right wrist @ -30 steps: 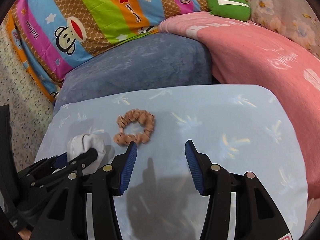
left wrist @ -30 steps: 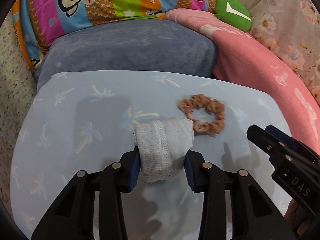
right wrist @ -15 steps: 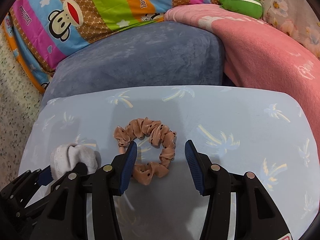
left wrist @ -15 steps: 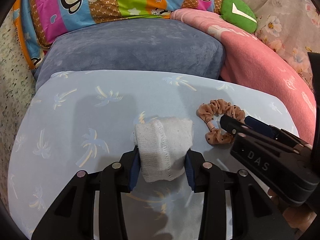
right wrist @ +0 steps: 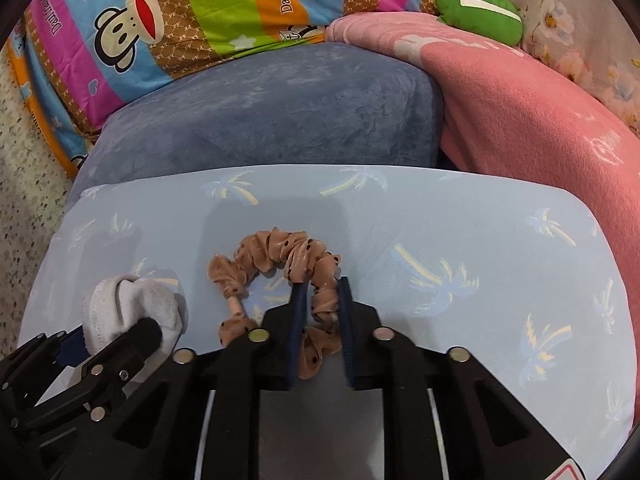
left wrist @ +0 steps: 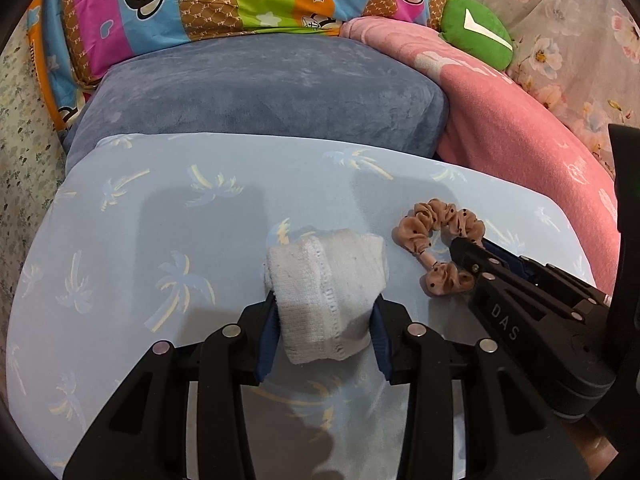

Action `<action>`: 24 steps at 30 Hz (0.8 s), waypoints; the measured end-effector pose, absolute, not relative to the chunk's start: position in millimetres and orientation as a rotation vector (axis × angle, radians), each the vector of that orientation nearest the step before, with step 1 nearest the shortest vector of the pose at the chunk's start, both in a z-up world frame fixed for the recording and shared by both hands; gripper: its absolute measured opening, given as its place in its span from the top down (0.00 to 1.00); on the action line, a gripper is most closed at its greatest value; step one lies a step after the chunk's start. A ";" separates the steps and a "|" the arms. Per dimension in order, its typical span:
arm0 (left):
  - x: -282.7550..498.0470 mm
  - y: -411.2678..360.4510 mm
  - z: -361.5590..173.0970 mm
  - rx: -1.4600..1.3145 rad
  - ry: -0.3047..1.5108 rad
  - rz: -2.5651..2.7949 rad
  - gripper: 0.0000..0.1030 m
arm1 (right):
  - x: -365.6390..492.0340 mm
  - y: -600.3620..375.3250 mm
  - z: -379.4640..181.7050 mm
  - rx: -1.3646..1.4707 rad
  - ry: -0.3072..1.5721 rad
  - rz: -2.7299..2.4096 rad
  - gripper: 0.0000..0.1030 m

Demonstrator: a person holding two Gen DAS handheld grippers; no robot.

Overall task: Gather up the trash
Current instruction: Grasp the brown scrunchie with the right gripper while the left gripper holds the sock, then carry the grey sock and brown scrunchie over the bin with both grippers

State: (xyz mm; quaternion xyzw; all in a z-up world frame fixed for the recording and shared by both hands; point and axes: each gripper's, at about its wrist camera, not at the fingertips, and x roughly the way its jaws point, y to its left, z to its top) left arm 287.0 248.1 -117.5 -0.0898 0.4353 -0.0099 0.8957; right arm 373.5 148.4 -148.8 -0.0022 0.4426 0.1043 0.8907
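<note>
Scrunchie (right wrist: 316,276): our right gripper (right wrist: 320,292) had just closed on it, beside the sock, to lift it.
Sock (left wrist: 326,300): our left gripper (left wrist: 324,322) clamped it for carrying.

Sock (left wrist: 326,300): white knit, slightly greyed. Scrunchie (right wrist: 280,268): tan/brown with dark dots. Pillowcase (right wrist: 440,240): pale blue, faint palm-tree print in blue and yellow. Cushion (left wrist: 260,92): plain slate-blue plush. Blanket (right wrist: 520,112): pink with pale motifs. Quilt (right wrist: 200,12): multicolour stripes, cartoon monkey faces. Plush (left wrist: 476,32): green with white mark. Gripper pads (right wrist: 298,332): dark blue on black bodies.
</note>
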 end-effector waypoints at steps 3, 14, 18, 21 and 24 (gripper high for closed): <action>283.4 247.8 -115.4 -0.188 0.906 -0.023 0.63 | 367.7 144.9 -147.4 0.017 0.924 0.213 0.92; 248.3 232.9 -100.1 -0.159 0.912 -0.055 0.63 | 297.0 111.8 -129.5 0.113 0.917 0.255 0.92; 231.1 219.6 -88.8 -0.145 0.899 -0.078 0.63 | 267.0 94.7 -118.4 0.154 0.905 0.255 0.92; 215.6 207.4 -79.9 -0.131 0.887 -0.099 0.63 | 242.9 79.8 -109.0 0.190 0.893 0.249 0.92; 198.8 192.2 -72.2 -0.111 0.874 -0.125 0.63 | 217.8 65.0 -100.3 0.208 0.877 0.240 0.92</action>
